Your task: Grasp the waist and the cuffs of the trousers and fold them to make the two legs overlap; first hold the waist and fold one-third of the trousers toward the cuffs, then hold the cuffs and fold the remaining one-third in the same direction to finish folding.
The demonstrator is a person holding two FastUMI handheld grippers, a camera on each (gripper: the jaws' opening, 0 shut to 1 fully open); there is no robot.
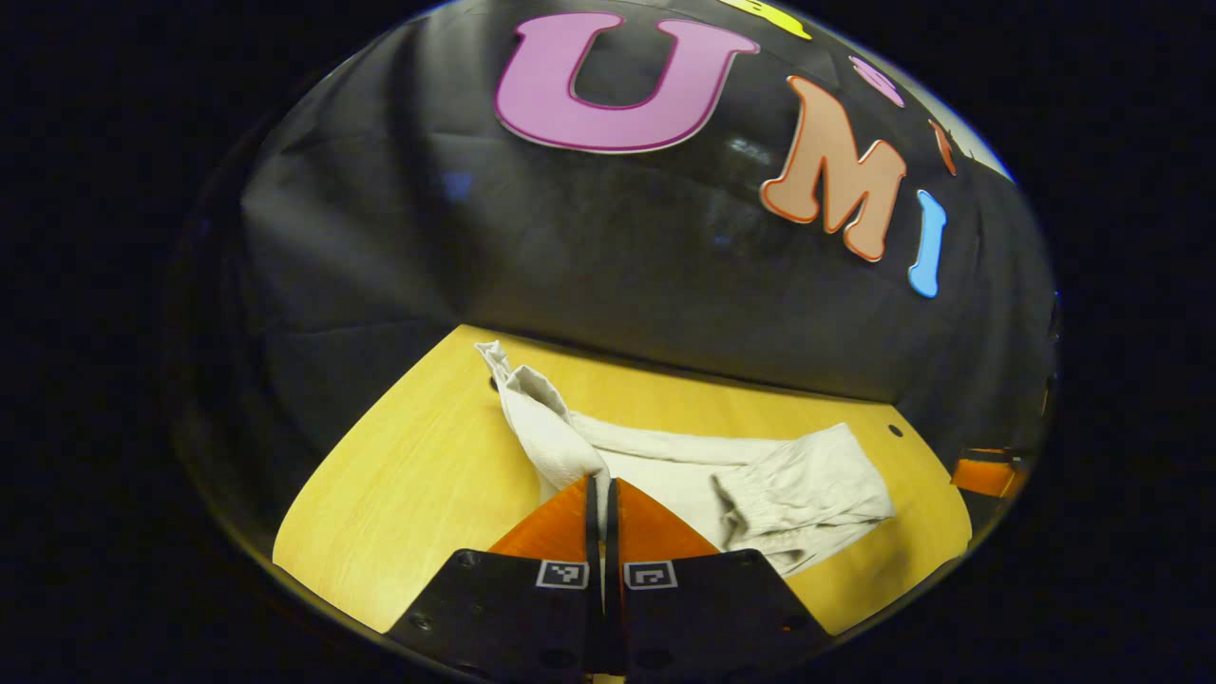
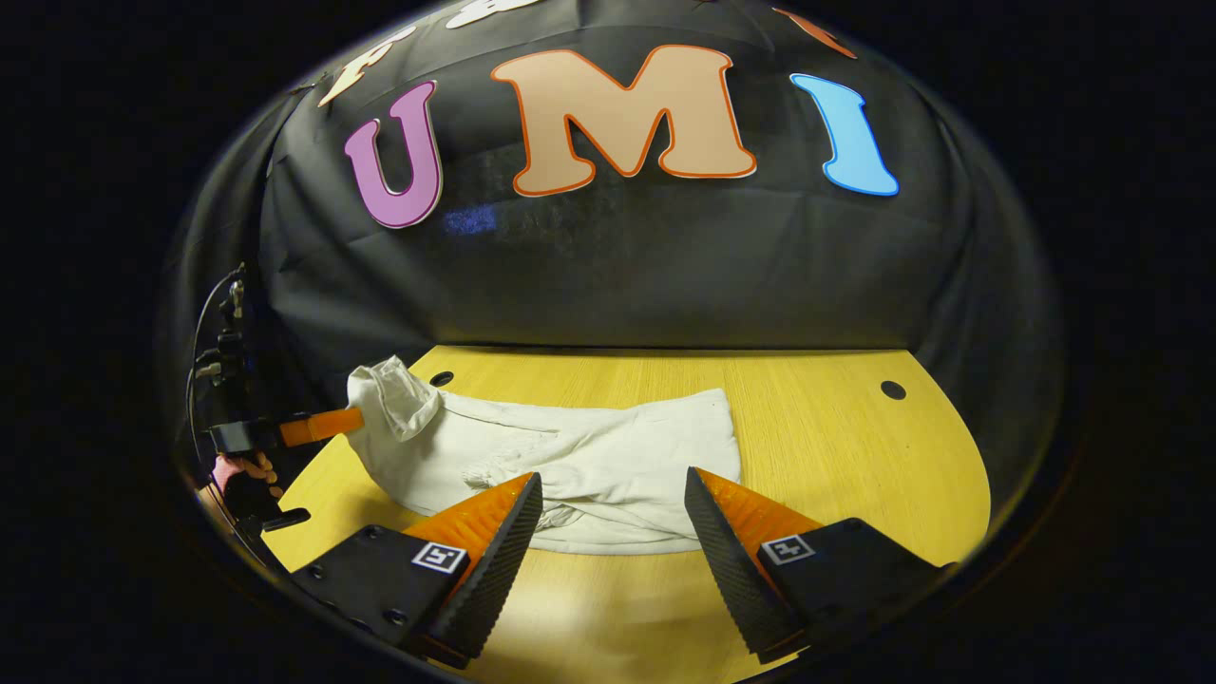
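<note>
In the left gripper view, my left gripper (image 1: pixel 602 494) sits at the bottom centre of the frame, its two fingers pressed together with a fold of the pale trousers (image 1: pixel 722 475) pinched between the tips. From that pinch a strip of cloth rises toward the upper left, ending in a peak near the far edge of the yellow wooden table (image 1: pixel 418 475). The rest of the garment lies flat and stretches to the right, its long axis running across the frame, with a crumpled gathered end at the lower right.

In the right gripper view, my right gripper (image 2: pixel 613 499) is at the bottom, fingers spread wide apart and holding nothing; the near edge of the trousers (image 2: pixel 589 456) lies between and just beyond the tips. The garment lies lengthwise left to right across the middle of the table (image 2: pixel 836 456). Its left end is lifted, pinched by the left gripper (image 2: pixel 328 425), which comes in from the left edge of the frame with a hand (image 2: pixel 242 470) below it.
</note>
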